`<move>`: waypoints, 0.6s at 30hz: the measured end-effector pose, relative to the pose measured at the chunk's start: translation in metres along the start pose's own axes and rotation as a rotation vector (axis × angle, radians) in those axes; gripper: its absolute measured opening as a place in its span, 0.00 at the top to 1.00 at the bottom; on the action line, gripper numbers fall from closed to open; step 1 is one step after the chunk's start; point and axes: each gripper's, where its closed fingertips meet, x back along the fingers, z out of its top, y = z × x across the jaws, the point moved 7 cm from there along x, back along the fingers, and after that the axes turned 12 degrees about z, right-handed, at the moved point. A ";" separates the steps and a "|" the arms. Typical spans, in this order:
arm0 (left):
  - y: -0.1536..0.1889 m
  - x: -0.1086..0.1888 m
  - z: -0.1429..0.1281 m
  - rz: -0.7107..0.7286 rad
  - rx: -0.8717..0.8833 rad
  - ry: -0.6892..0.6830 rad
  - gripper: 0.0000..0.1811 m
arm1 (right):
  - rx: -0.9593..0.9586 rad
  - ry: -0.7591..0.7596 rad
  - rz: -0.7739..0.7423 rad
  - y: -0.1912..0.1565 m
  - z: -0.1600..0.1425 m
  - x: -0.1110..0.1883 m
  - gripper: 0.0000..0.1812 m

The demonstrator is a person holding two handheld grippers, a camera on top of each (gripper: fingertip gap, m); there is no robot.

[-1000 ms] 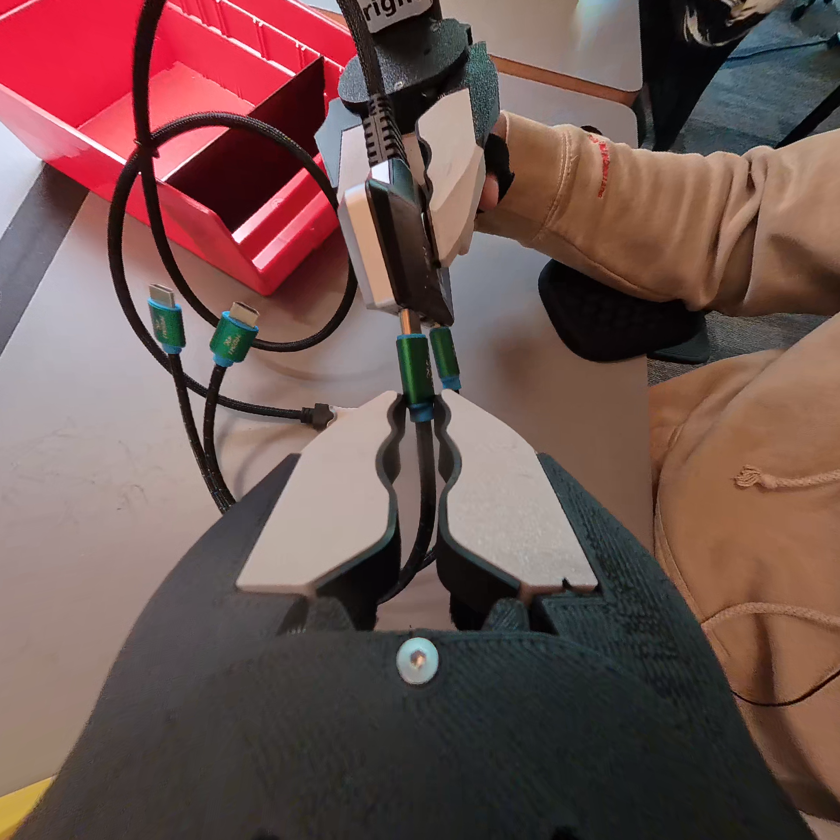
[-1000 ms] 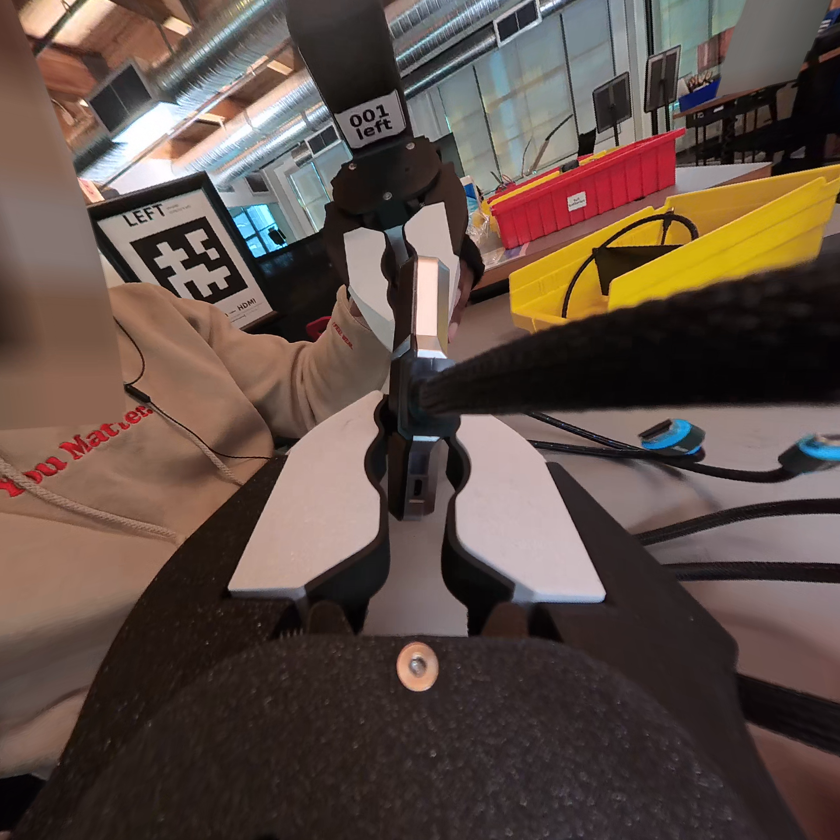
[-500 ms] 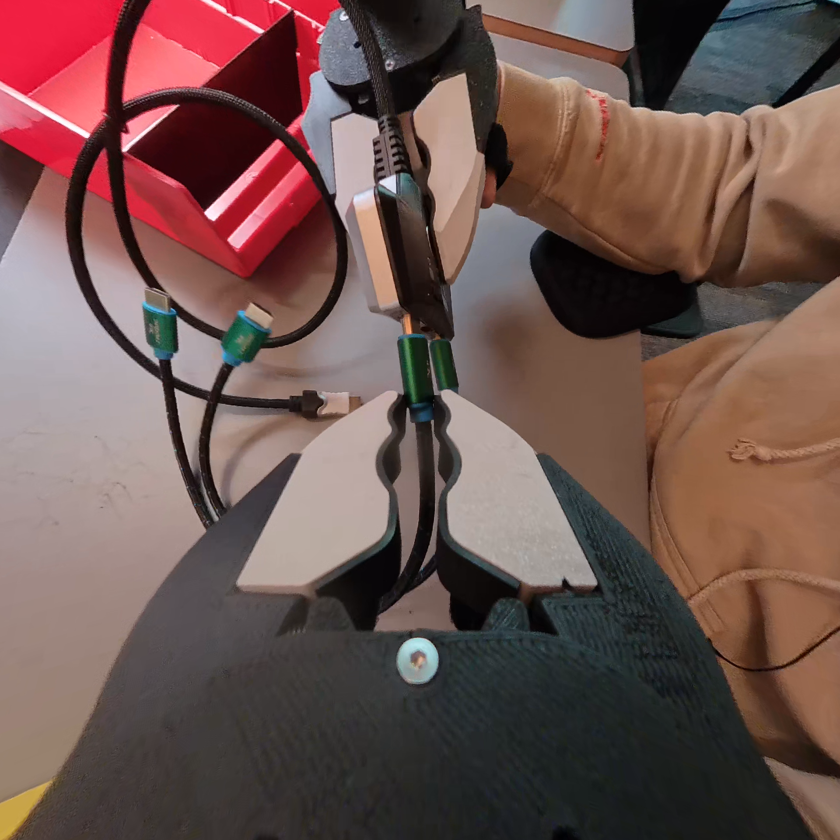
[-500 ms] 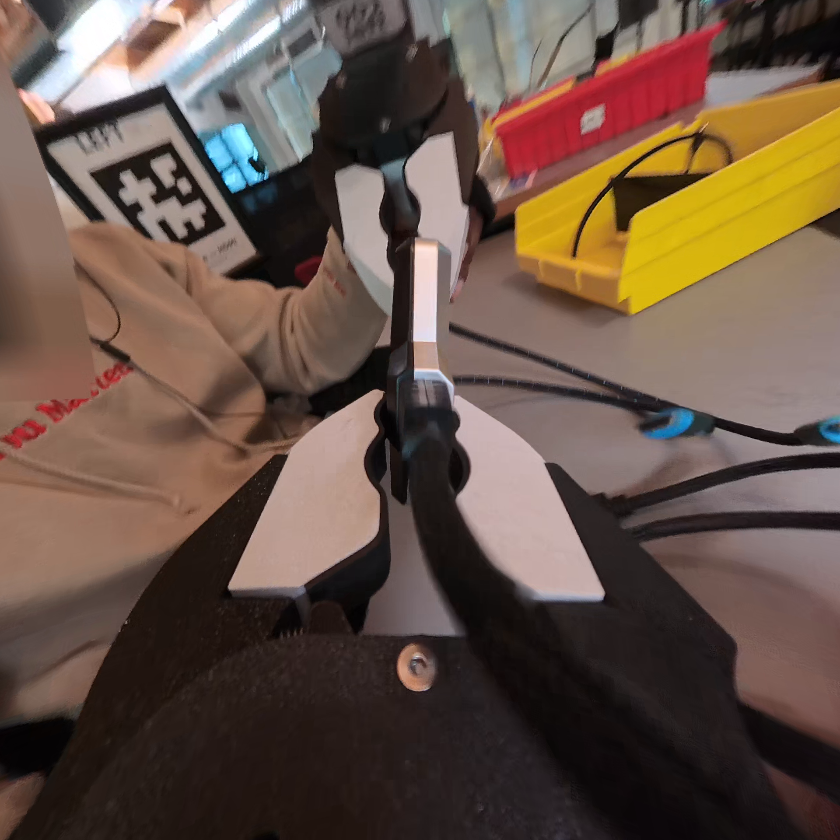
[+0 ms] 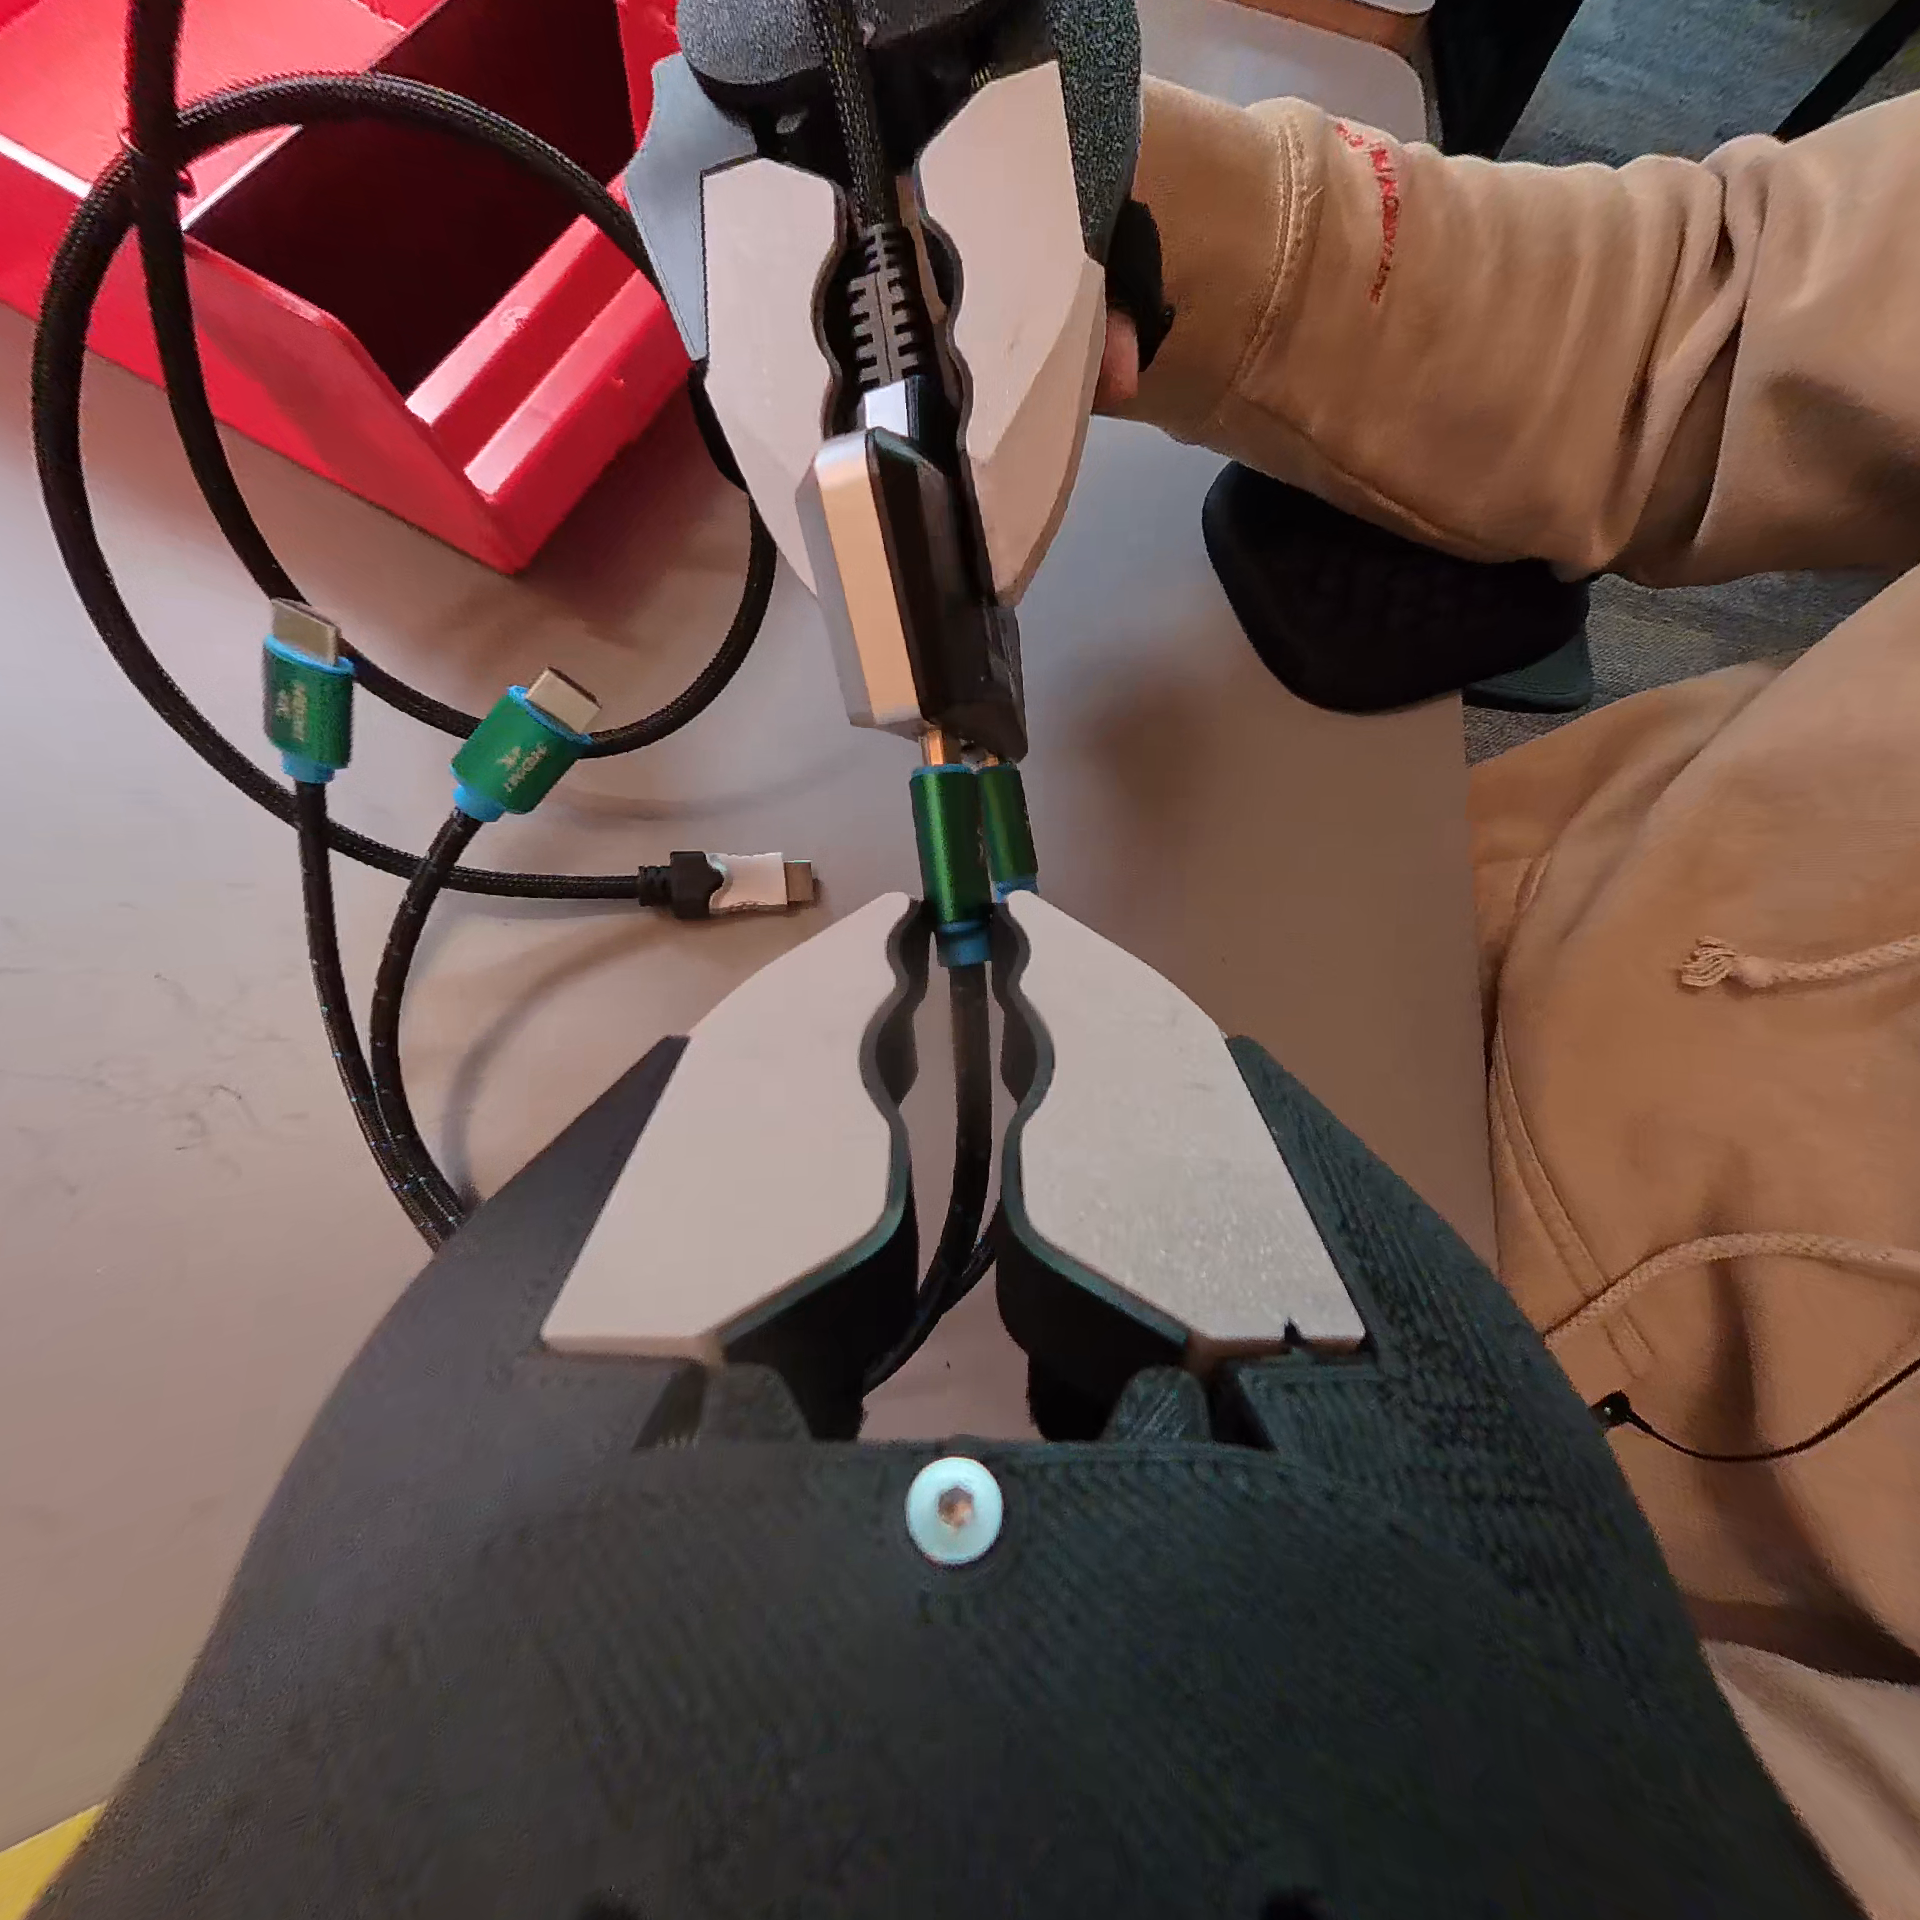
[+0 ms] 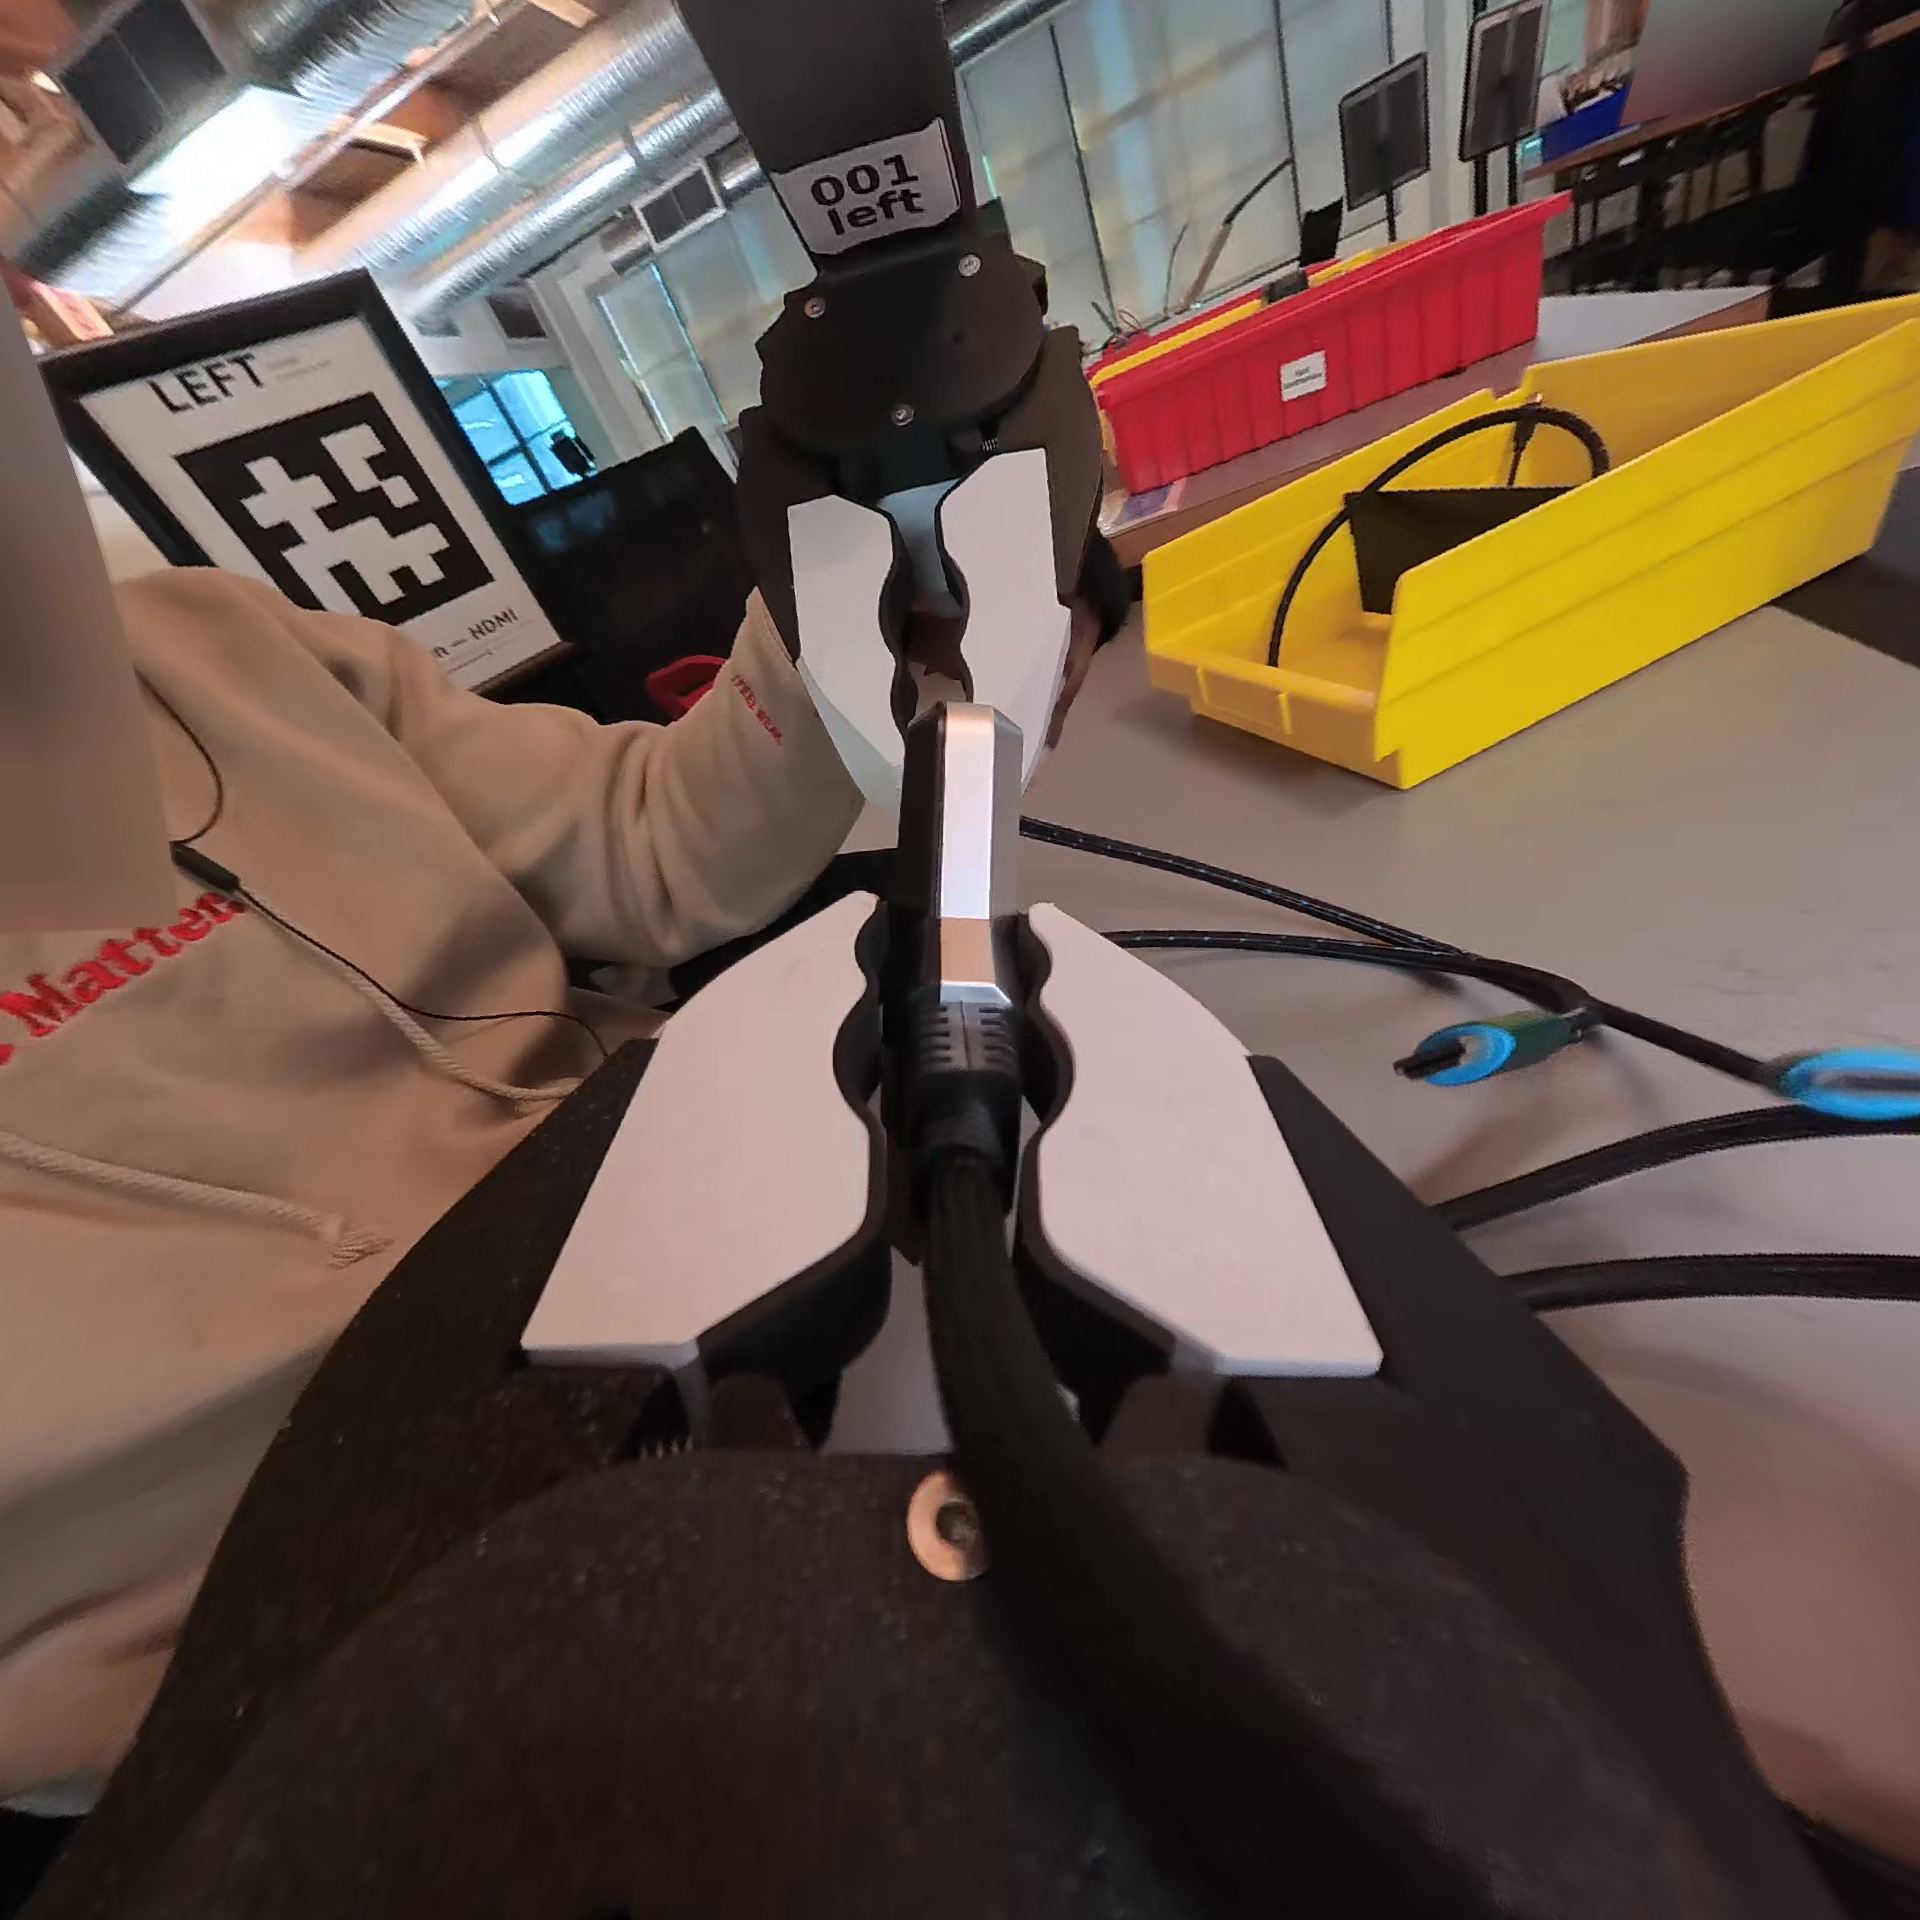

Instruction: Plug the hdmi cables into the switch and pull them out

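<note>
Grey bench [image 5: 156, 1039], red bin [image 5: 343, 343] at 11 o'clock. Right tool [image 5: 902, 416] pinches switch [image 5: 909, 582] midair; left tool [image 5: 956, 925] pinches a green plug [image 5: 940, 842], half-seated. Risk: skewed pull bends the plug or twists switch loose. Spare plugs [image 5: 307, 707] at 9 o'clock.

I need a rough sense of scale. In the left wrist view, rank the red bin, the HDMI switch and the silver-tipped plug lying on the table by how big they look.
1. red bin, though cropped by the frame edge
2. HDMI switch, held nearer the camera, so it may look enlarged
3. silver-tipped plug, clearly smallest
</note>
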 end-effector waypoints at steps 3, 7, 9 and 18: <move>0.001 -0.001 -0.001 0.010 -0.025 -0.016 0.94 | -0.015 -0.036 -0.003 0.000 -0.002 -0.002 0.88; -0.002 -0.002 0.001 -0.035 0.002 0.031 0.94 | -0.025 -0.034 0.005 -0.001 -0.001 0.001 0.88; -0.001 -0.006 -0.003 -0.057 -0.019 0.012 0.94 | -0.030 -0.071 0.001 -0.001 -0.003 -0.001 0.88; -0.007 -0.020 -0.003 -0.086 0.043 0.045 0.94 | -0.060 -0.096 -0.025 0.005 -0.009 0.003 0.88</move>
